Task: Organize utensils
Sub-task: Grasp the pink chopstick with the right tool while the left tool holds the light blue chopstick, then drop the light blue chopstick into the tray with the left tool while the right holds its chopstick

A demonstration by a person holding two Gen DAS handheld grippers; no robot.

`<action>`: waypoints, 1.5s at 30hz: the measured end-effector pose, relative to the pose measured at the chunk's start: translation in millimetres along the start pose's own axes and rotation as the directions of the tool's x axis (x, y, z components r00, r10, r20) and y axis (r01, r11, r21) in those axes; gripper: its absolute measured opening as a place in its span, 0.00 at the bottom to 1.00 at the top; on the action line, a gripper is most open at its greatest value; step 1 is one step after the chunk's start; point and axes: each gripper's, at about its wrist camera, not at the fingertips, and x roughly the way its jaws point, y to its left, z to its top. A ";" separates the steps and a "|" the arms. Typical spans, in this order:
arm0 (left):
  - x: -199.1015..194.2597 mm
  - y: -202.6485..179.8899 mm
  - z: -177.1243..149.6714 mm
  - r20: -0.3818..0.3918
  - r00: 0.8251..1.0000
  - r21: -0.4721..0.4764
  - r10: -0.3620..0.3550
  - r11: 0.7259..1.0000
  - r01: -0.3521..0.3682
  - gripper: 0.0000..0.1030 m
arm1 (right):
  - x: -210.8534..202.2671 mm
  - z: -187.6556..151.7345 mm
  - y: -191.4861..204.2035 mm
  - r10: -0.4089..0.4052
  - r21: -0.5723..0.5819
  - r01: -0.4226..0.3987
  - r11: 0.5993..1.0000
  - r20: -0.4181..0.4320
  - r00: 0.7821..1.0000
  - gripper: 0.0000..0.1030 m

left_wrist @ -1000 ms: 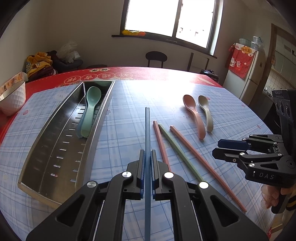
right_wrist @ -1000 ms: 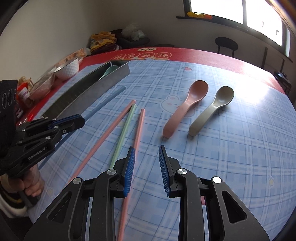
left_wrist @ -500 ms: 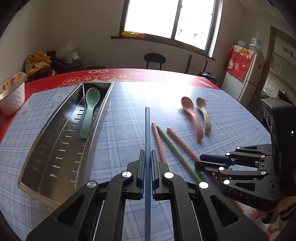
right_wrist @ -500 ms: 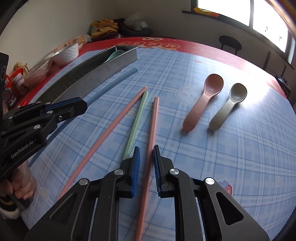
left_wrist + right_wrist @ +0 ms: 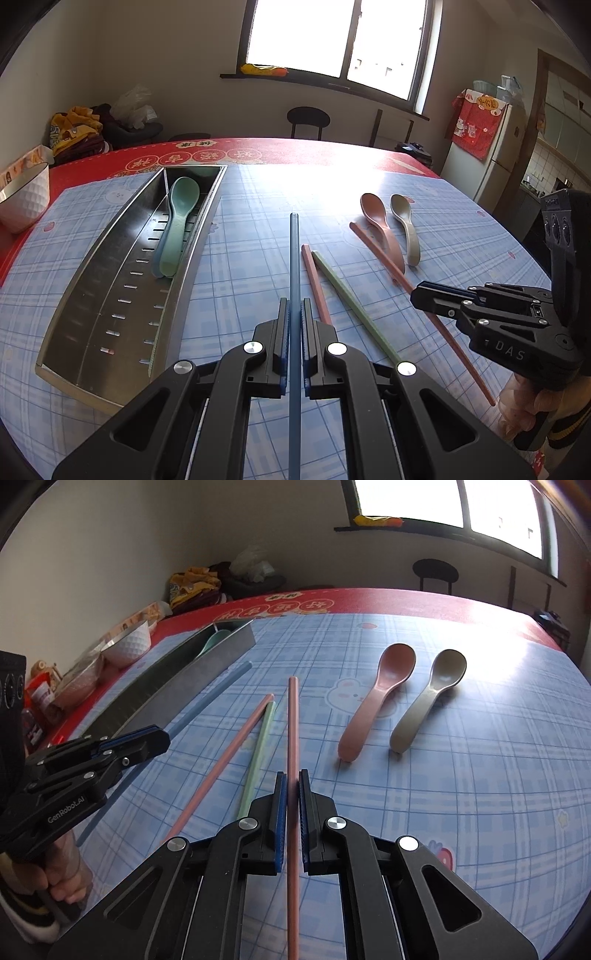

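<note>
Sorting stands early: only the teal spoon lies in the metal tray. Left gripper clamps the blue chopstick; right gripper, open a second ago, now pinches a pink chopstick. Two chopsticks and two spoons remain on the table.

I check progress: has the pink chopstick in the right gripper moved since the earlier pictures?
Yes. The pink chopstick swung its far end toward the pink spoon, away from the green chopstick.
</note>
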 end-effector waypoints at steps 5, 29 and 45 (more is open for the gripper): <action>0.3 -0.3 0.0 0.000 1.000 0.000 0.000 1.000 0.000 0.06 | 0.6 1.9 -8.7 0.032 0.044 -0.032 0.999 -0.003 0.999 0.06; -24.0 87.9 80.2 -0.035 0.997 -0.160 -0.069 0.985 0.062 0.05 | -8.1 -2.2 -29.1 0.113 0.138 -0.120 0.983 0.058 0.992 0.06; 56.7 104.2 82.2 -0.254 0.967 -0.153 0.018 0.986 -0.059 0.06 | -10.7 -3.4 -33.0 0.123 0.147 -0.131 0.980 0.061 0.991 0.06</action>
